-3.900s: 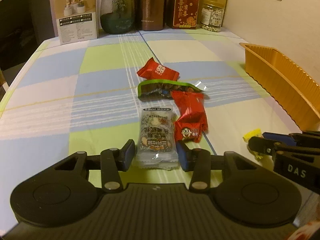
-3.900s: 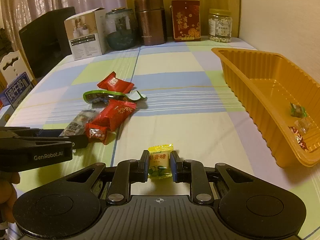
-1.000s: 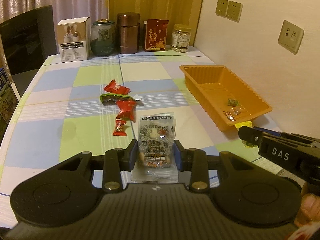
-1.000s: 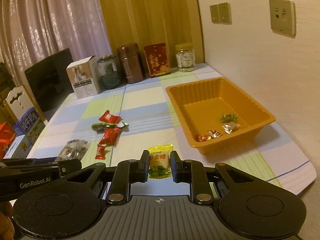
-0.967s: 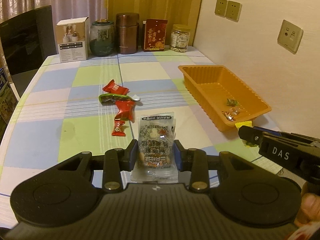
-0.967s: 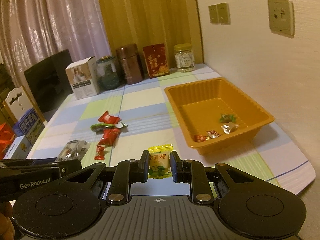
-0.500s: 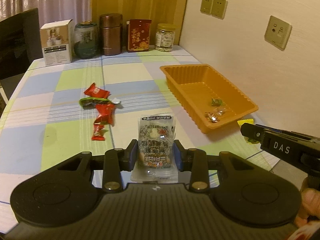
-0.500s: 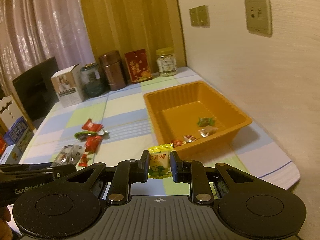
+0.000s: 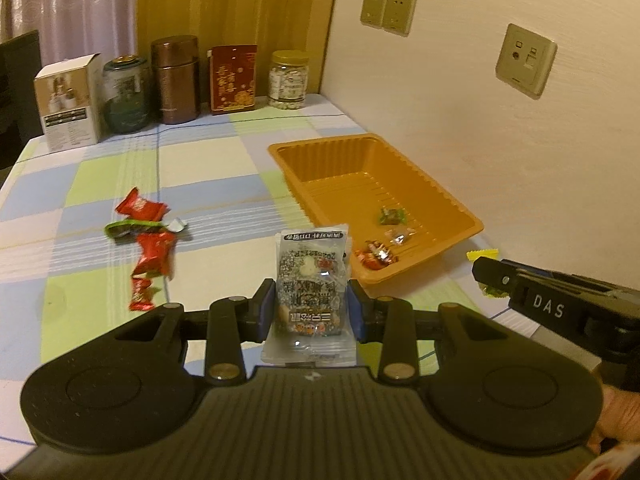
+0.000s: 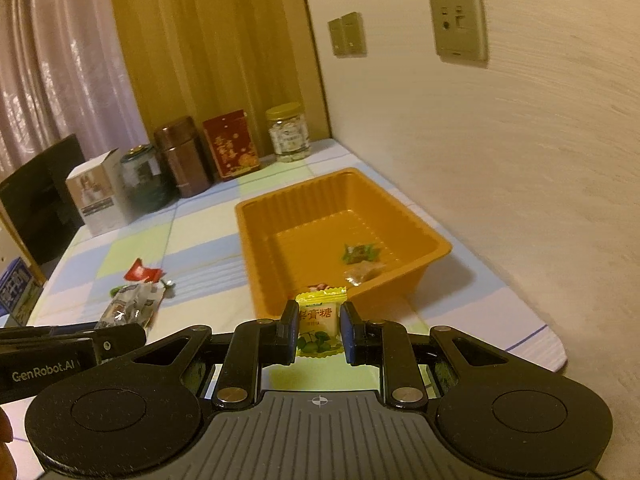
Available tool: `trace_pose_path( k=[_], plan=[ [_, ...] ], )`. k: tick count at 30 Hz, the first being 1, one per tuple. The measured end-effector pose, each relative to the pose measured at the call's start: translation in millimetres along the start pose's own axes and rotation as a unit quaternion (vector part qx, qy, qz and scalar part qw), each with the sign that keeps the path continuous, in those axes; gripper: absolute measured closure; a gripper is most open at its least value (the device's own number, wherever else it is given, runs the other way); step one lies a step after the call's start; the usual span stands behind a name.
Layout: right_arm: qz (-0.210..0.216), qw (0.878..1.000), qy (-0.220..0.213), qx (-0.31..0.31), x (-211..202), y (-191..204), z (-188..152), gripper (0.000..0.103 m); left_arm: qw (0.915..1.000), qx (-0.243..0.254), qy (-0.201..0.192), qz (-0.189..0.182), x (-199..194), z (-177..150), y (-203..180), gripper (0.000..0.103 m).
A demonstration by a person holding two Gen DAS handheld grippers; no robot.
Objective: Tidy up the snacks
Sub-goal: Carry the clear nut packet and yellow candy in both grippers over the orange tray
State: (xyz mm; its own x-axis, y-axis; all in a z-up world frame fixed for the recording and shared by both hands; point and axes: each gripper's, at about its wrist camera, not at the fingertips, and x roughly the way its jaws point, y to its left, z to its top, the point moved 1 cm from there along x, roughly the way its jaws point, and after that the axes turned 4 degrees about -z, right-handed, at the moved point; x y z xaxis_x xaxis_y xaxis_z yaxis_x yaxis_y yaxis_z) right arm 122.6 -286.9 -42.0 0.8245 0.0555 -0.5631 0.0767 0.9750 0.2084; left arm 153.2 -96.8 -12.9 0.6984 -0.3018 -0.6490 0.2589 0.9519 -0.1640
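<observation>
Each tool was matte black: a ribbed grey-black housing near the camera, a round dished disc on either side, and two jointed linkage arms fastened with brass-coloured screws, ending in fingers faced with blue pads (image 9: 265,312). The left tool (image 9: 310,309) showed a small white cross mark at the middle of its housing edge, and its side, seen from the right wrist view, carried white "GenRobot.AI" lettering; the right tool (image 10: 319,330) had a crosshair mark on its housing and white "DAS" lettering along its side. Bare skin of the person's right hand (image 9: 616,420) showed at the lower right edge.
</observation>
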Motion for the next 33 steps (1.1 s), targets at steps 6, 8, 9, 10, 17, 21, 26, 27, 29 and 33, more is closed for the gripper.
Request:
trace_pose_path(
  k=[6,8,9,10,17,21,26,27,29,33],
  plan=[
    [-0.008,1.0,0.001,0.006,7.4,-12.2,5.3,0.081,0.9999,0.004,0.002,-0.013,16.7,10.3,-11.7,0.069],
    [-0.01,1.0,0.002,0.006,10.8,-16.3,7.7,0.081,0.9998,0.007,0.004,-0.016,23.5,14.1,-15.6,0.069],
    [-0.011,1.0,0.002,0.006,12.9,-18.3,9.3,0.081,0.9998,0.008,0.004,-0.018,26.1,15.8,-17.0,0.069],
    [-0.012,1.0,0.002,0.007,14.8,-20.2,11.1,0.081,0.9998,0.008,0.004,-0.02,28.9,17.9,-18.7,0.069],
    [-0.016,1.0,-0.001,0.007,29.5,-32.9,25.2,0.081,0.9994,0.014,0.005,-0.032,51.3,32.0,-29.1,0.069],
    [-0.014,1.0,0.0,0.005,39.9,-39.4,34.4,0.081,0.9991,0.017,0.008,-0.038,66.3,40.7,-33.8,0.069],
    [-0.009,1.0,0.005,0.007,57.3,-44.7,45.9,0.081,0.9988,0.02,0.013,-0.043,86.8,50.4,-37.7,0.069],
    [-0.008,1.0,0.007,0.005,60.3,-44.1,47.3,0.081,0.9987,0.02,0.015,-0.044,90.9,52.0,-37.8,0.069],
    [-0.005,1.0,0.01,0.002,68.8,-43.5,51.4,0.081,0.9986,0.02,0.017,-0.046,100.2,55.6,-38.1,0.069],
    [0.002,1.0,0.017,0.003,87.3,-44.3,59.4,0.081,0.9984,0.022,0.022,-0.048,117.4,60.7,-37.8,0.069]
  ],
)
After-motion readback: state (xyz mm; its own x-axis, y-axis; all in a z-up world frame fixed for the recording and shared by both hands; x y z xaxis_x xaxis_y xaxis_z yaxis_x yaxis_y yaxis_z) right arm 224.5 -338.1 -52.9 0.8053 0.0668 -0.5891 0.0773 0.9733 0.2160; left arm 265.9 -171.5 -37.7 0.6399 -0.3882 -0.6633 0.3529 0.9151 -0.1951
